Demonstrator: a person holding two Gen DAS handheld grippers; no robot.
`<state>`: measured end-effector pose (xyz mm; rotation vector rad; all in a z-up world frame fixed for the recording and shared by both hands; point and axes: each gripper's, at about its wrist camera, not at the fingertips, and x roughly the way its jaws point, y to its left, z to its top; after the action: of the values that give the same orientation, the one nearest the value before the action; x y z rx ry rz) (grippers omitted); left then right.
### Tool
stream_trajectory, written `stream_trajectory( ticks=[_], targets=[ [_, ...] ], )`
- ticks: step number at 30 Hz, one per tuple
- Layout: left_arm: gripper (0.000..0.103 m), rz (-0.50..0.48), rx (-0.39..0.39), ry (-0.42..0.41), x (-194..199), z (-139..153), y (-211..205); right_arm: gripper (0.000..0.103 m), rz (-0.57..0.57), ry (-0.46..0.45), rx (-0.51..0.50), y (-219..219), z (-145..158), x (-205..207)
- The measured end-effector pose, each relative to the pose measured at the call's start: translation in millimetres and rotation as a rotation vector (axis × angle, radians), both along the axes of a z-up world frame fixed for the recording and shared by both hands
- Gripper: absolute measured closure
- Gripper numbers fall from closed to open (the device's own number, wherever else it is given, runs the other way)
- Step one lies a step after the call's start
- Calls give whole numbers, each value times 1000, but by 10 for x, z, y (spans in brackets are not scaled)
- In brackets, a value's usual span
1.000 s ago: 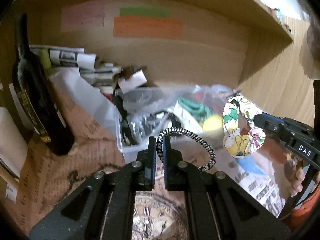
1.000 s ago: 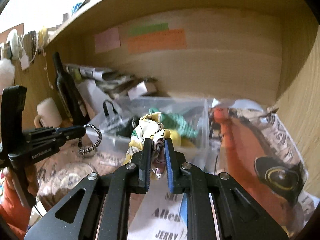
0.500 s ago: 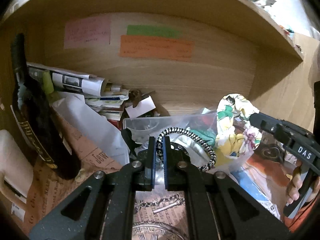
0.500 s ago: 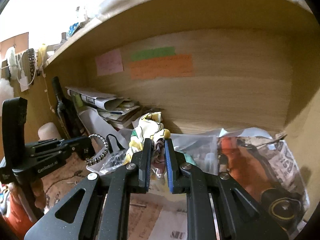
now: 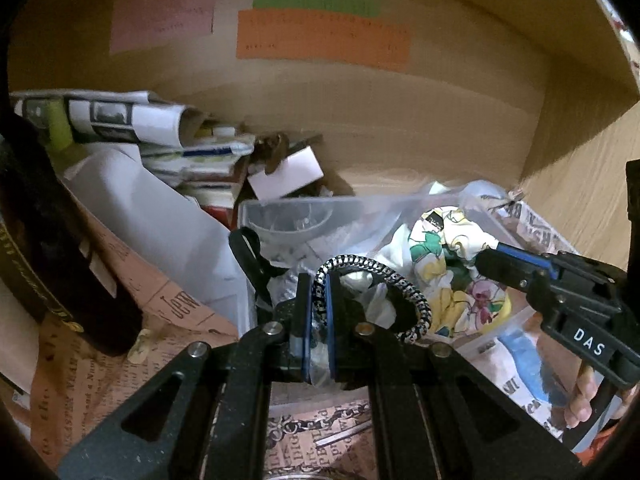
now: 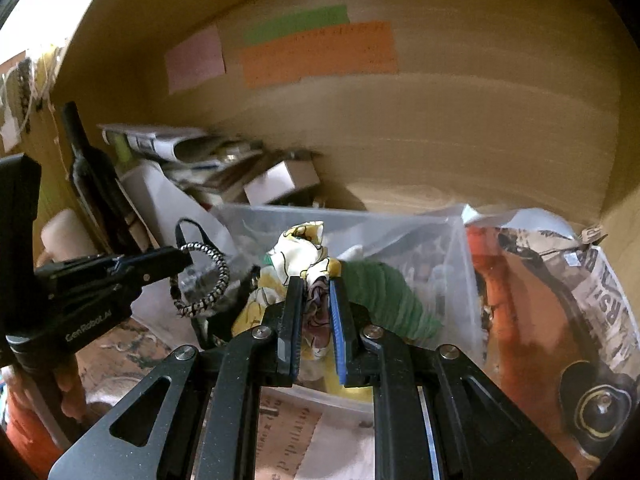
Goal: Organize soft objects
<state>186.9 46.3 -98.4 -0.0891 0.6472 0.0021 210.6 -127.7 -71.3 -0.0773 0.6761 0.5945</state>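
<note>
Fingers (image 6: 294, 312) pinch floral scrunchie (image 6: 304, 256); green roll (image 6: 384, 292) beside.

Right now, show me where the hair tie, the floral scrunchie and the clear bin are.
hair tie (image 5: 372, 270): left wrist view, top of its black-and-white loop.
floral scrunchie (image 6: 298, 254): right wrist view, bunched fabric above the fingers.
clear bin (image 5: 320, 203): left wrist view, its back rim.
</note>
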Motion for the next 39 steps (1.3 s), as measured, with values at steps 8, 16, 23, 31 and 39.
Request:
stream_trajectory(
  ticks=[8,16,23,31,39],
  targets=[
    [96,-12,16,30,41,-110,-27,68,-5,21,-48,15,-61,22],
    [67,-38,-29,2,-161,27,6,43,-15,-40,-42,-44,122,-106],
    [54,-49,-22,-125,-514,396,-65,41,-13,-146,1,-149,488,-373],
    [45,-69,6,-287,-968,827,-191,22,-22,-304,92,-346,972,-830],
    [29,-77,16,-378,-1316,1046,-277,4,-16,-390,136,-419,1148,-1135]
  ],
)
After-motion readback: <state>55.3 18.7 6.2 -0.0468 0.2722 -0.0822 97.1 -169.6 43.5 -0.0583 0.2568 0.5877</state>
